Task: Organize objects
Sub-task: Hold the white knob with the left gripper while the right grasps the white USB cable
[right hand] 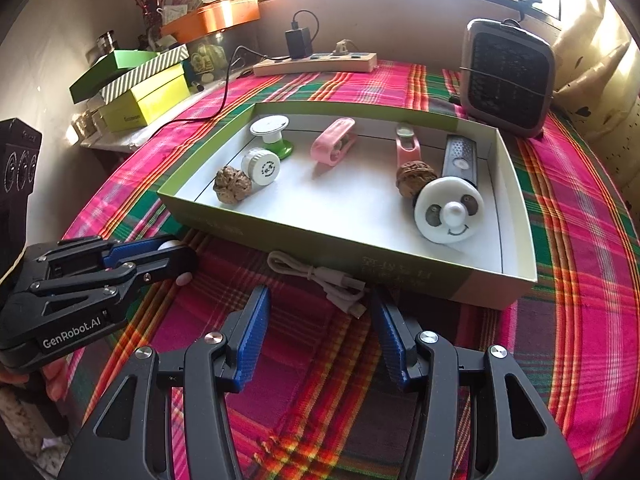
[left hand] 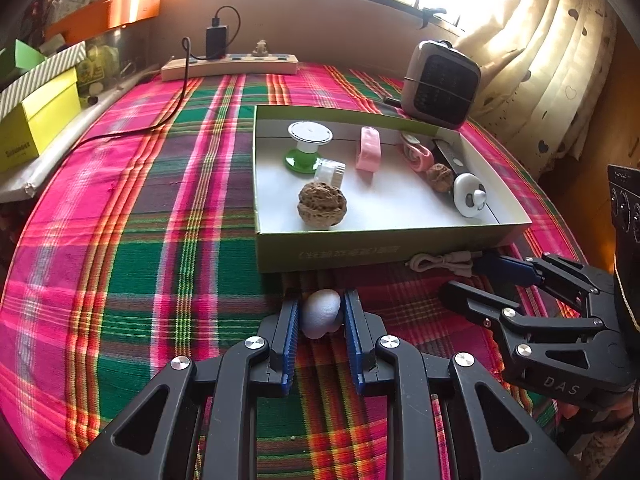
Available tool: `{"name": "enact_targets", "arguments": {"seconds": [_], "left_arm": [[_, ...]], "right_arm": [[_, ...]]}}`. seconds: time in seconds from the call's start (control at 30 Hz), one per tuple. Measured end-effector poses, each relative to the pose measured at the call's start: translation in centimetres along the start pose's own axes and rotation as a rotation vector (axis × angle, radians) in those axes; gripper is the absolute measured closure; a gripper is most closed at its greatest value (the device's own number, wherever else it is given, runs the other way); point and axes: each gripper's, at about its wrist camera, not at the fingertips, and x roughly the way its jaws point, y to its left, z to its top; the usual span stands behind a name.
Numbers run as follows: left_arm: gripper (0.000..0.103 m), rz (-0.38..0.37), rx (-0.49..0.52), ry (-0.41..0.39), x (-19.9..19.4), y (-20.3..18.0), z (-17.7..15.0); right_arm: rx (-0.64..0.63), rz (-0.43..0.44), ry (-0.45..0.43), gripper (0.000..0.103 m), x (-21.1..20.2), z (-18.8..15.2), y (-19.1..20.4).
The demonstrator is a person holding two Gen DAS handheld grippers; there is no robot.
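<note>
A: Judging progress, what's left outside the shallow green-walled cardboard box (right hand: 496, 280)?

B: A coiled beige cable (right hand: 320, 276), lower centre, ahead of the gaping, empty right gripper (right hand: 320, 328); the left gripper (left hand: 321, 312) clamps a small white egg-shaped object (left hand: 320, 314).

Surface cloth (left hand: 160, 200): plaid of pink, green, orange and dark purple bands. Box (left hand: 360, 252): olive-green outside, white inside. Contents: two brown walnuts (left hand: 322, 204), pink clip (left hand: 368, 148), white disc with a smiling face (right hand: 449, 210), white cap on a green base (left hand: 306, 144). Egg-shaped item (left hand: 322, 314): pale grey-white. Cable (right hand: 320, 276): beige. Left tool (left hand: 322, 320) and right tool (right hand: 318, 336): black frames, blue pads. Curtain (left hand: 540, 60): cream with dark hearts
</note>
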Motion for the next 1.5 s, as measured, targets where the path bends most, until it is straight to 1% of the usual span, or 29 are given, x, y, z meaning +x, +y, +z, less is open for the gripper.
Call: {"name": "enact_targets", "arguments": {"seconds": [0.17,0.3,0.37,0.47,0.53,0.67,0.83,1.1,1.17,1.2,1.23,1.37,1.43,1.5], "left_arm": [[0.083,-0.008,-0.006,-0.003,0.0,0.5,0.0],[0.083,-0.011,-0.010,-0.005,-0.1,0.7,0.0],[0.083,-0.012,-0.014,-0.006,-0.1,0.9,0.0],[0.083,-0.014,-0.018,-0.008,-0.1,1.1,-0.1],[0.083,-0.015,-0.018,-0.009,-0.1,1.1,-0.1],[0.083,-0.015,-0.016,-0.010,-0.1,1.1,-0.1],[0.083,-0.016,-0.016,-0.010,-0.1,1.2,0.0],[0.083,-0.010,-0.022,-0.014,-0.1,1.1,0.0],[0.083,-0.012,-0.023,-0.013,-0.1,1.1,0.0],[0.083,-0.012,-0.023,-0.013,-0.1,1.1,0.0],[0.083,-0.010,-0.021,-0.013,-0.1,1.1,0.0],[0.083,-0.010,-0.021,-0.013,-0.1,1.1,-0.1],[0.083,-0.011,-0.023,-0.013,-0.1,1.1,-0.1],[0.083,-0.009,-0.021,-0.014,-0.1,1.1,-0.1]], "right_arm": [[-0.028,0.043,0.012,0.051,-0.3,-0.4,0.7],[-0.040,0.108,0.024,0.051,-0.5,-0.6,1.5],[-0.068,0.133,0.029,0.051,-0.6,-0.7,2.0],[-0.096,0.114,0.023,0.051,-0.7,-0.7,2.4],[-0.086,0.091,0.005,0.051,-0.7,-0.6,2.2],[-0.120,0.029,0.010,0.051,-0.1,-0.3,2.6],[-0.143,0.013,0.017,0.051,0.9,0.3,2.7],[-0.144,0.028,0.015,0.051,1.3,0.6,2.6],[-0.144,0.020,0.014,0.060,1.3,0.6,2.7],[-0.144,0.015,0.013,0.066,1.3,0.6,2.7],[-0.143,0.012,0.012,0.070,1.3,0.6,2.7],[-0.155,0.005,0.012,0.077,1.2,0.5,2.9],[-0.160,0.002,0.011,0.083,1.2,0.5,3.0],[-0.164,-0.001,0.010,0.083,1.2,0.4,3.1]]}}
